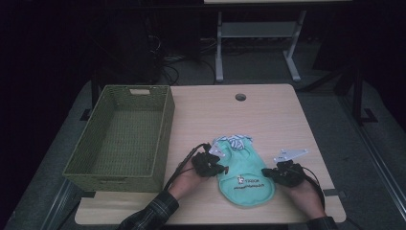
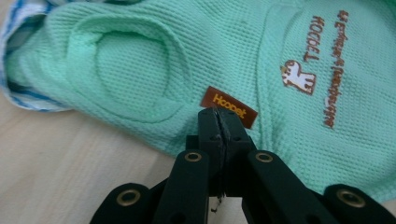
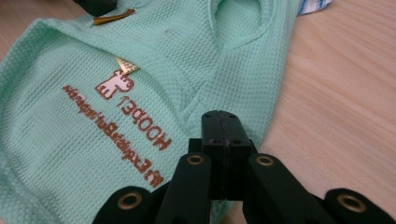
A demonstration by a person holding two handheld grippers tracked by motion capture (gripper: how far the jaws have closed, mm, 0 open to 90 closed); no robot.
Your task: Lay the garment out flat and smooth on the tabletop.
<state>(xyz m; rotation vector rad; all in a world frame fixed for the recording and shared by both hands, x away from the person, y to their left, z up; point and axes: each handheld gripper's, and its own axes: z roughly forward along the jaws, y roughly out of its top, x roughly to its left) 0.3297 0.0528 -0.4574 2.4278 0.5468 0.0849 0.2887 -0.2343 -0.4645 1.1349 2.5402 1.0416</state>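
A small mint-green pet shirt (image 1: pixel 246 170) lies flat on the wooden table, with a brown logo print and a striped blue-and-white collar at its far end. My left gripper (image 1: pixel 221 168) is at the shirt's left edge. In the left gripper view its jaws (image 2: pixel 218 114) are pressed together on the cloth (image 2: pixel 187 60) just below an orange-brown label (image 2: pixel 229 106). My right gripper (image 1: pixel 268 171) is at the shirt's right edge. In the right gripper view its jaws (image 3: pixel 219 116) are closed on the hem of the cloth (image 3: pixel 70 154) beside the printed words.
A green woven basket (image 1: pixel 165 129) stands on the left part of the table (image 1: pixel 277 115), close to the left hand. A round cable hole (image 1: pixel 240 97) sits near the far edge. Beyond the table, a white frame stands on the floor.
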